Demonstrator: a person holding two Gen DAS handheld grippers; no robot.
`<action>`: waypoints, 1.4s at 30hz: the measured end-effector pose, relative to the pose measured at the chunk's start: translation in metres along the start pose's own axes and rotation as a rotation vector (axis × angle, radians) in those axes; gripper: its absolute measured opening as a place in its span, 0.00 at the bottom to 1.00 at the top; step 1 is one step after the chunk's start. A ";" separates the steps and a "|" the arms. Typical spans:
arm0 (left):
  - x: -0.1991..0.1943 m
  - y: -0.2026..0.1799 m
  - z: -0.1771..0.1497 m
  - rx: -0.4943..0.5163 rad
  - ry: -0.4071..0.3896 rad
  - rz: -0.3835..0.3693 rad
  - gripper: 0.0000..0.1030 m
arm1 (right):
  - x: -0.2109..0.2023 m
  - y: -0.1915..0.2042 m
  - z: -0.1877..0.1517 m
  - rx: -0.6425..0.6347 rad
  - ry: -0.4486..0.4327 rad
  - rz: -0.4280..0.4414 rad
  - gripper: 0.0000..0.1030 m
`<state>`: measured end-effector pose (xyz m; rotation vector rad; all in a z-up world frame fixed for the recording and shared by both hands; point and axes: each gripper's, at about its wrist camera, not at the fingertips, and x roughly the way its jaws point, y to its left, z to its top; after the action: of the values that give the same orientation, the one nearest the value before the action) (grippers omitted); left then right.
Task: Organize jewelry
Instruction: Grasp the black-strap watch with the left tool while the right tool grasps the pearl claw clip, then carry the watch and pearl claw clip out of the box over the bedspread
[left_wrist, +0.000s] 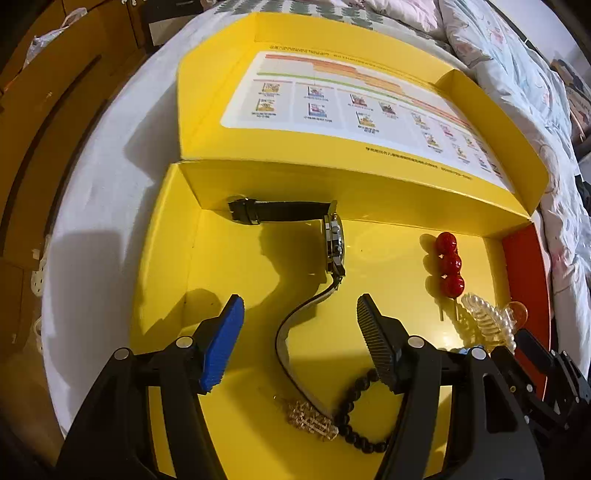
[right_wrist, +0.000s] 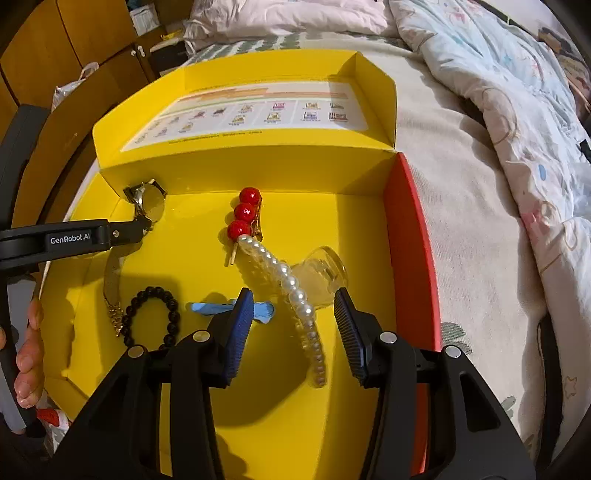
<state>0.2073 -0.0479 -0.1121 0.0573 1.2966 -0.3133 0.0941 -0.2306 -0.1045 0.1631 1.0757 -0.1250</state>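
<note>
Landmark = yellow box (right_wrist: 369, 173), open on the bed (right_wrist: 461, 229), all jewelry lies on its floor.

Nearest, by box's front edge: right gripper (right_wrist: 293, 321) spread wide, empty, straddling the pearl hair clip (right_wrist: 299, 295). Clip is light and rigid, but beads are round and slick; best pinch looks across its mid-length. The clear part is prob. brittle plastic, so go gentle. Blue clip (right_wrist: 264, 310) just beside its left finger.

Left gripper (left_wrist: 299, 328) also open, nothing held, over the watch (left_wrist: 334, 243) strap. Watch is heaviest w/ floppy strap; take by case, not band. Black bead bracelet (left_wrist: 354, 421) and gold chain piece (left_wrist: 314, 421) near front: limp, will sag and tangle.

Mid-box: red bead pin (right_wrist: 243, 214), hard, glossy, thin stick. Grip the stick end.
</note>
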 end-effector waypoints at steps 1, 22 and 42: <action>0.003 -0.001 0.001 0.000 0.005 0.002 0.62 | 0.001 0.000 0.000 -0.001 -0.001 -0.008 0.48; 0.015 -0.007 0.002 0.044 -0.010 -0.001 0.07 | 0.018 -0.004 -0.001 0.006 0.037 -0.031 0.31; -0.051 0.012 -0.007 0.016 -0.111 -0.074 0.06 | -0.036 -0.025 0.001 0.109 -0.061 0.122 0.26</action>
<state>0.1918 -0.0252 -0.0669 0.0058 1.1877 -0.3853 0.0734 -0.2549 -0.0738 0.3209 0.9954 -0.0782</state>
